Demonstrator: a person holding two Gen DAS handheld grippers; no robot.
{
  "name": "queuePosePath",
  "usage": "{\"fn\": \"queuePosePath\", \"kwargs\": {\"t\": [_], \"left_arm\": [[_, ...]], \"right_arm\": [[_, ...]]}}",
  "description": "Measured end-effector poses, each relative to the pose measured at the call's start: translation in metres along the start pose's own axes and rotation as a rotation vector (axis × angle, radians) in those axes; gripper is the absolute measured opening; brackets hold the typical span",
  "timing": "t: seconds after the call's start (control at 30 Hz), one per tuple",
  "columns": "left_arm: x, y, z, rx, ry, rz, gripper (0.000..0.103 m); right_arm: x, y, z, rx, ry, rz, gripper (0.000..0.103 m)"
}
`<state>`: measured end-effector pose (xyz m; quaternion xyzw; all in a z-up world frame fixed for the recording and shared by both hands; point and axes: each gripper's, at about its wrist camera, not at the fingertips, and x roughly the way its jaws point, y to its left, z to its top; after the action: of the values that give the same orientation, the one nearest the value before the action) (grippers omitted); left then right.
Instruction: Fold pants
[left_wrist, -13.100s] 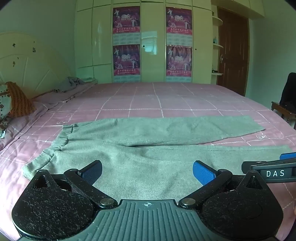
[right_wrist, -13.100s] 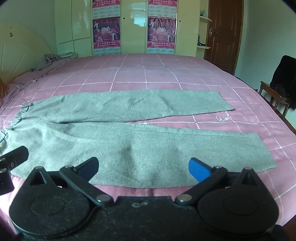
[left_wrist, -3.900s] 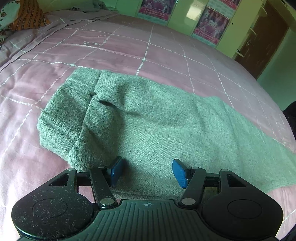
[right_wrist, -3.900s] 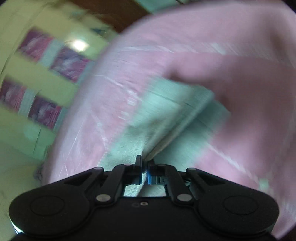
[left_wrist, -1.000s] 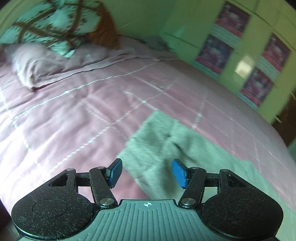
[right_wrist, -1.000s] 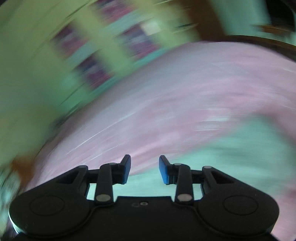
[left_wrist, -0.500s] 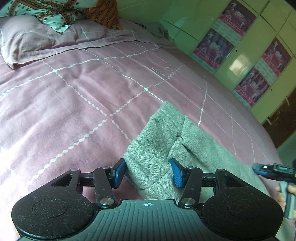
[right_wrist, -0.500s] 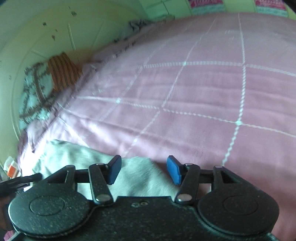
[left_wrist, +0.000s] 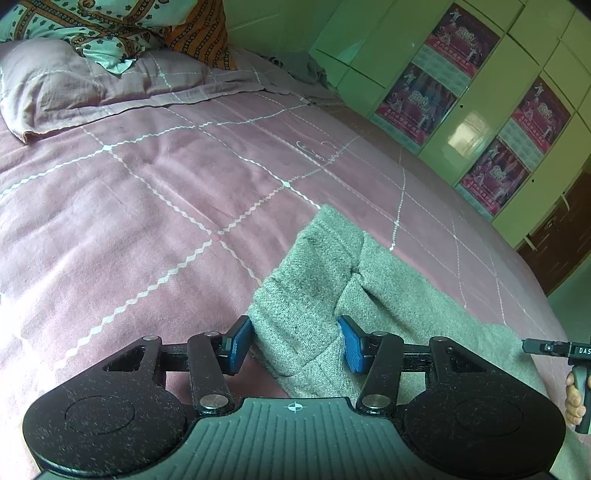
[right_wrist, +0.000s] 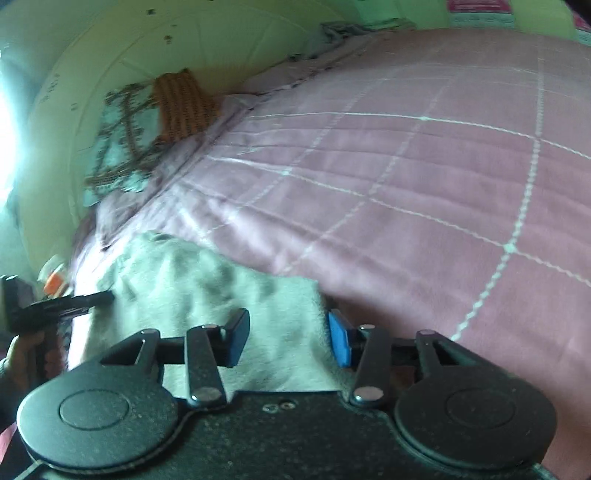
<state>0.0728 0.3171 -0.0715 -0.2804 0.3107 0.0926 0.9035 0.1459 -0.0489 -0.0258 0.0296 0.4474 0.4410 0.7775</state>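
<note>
From where I sit, the only letters I can read are "DAS", white on black, on the right gripper (left_wrist: 561, 349) where it pokes in at the right edge of the left wrist view, just over the grey pants (left_wrist: 406, 295); the word runs off the frame. The four posters (left_wrist: 421, 103) on the green wardrobe (left_wrist: 476, 122) beyond the pants carry print, and a large heading that may read "2010", but I cannot make it out for sure. The strips of small print under each poster picture are too fine to read. In the right wrist view I read nothing; it is blurred.
</note>
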Motion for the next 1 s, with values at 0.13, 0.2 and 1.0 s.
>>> {"fn": "queuePosePath", "kwargs": {"t": [0.13, 0.2, 1.0], "left_arm": [[0.000, -0.001, 0.000, 0.005, -0.002, -0.007, 0.049], [0.000, -0.002, 0.003, 0.007, 0.000, -0.013, 0.042], [-0.017, -0.072, 0.049, 0.286, -0.030, -0.070, 0.059]], "right_arm": [[0.026, -0.002, 0.009, 0.025, 0.068, -0.003, 0.047], [0.047, -0.006, 0.010, 0.046, 0.116, -0.020, 0.035], [0.013, 0.063, -0.007, 0.002, -0.147, -0.238, 0.021]]}}
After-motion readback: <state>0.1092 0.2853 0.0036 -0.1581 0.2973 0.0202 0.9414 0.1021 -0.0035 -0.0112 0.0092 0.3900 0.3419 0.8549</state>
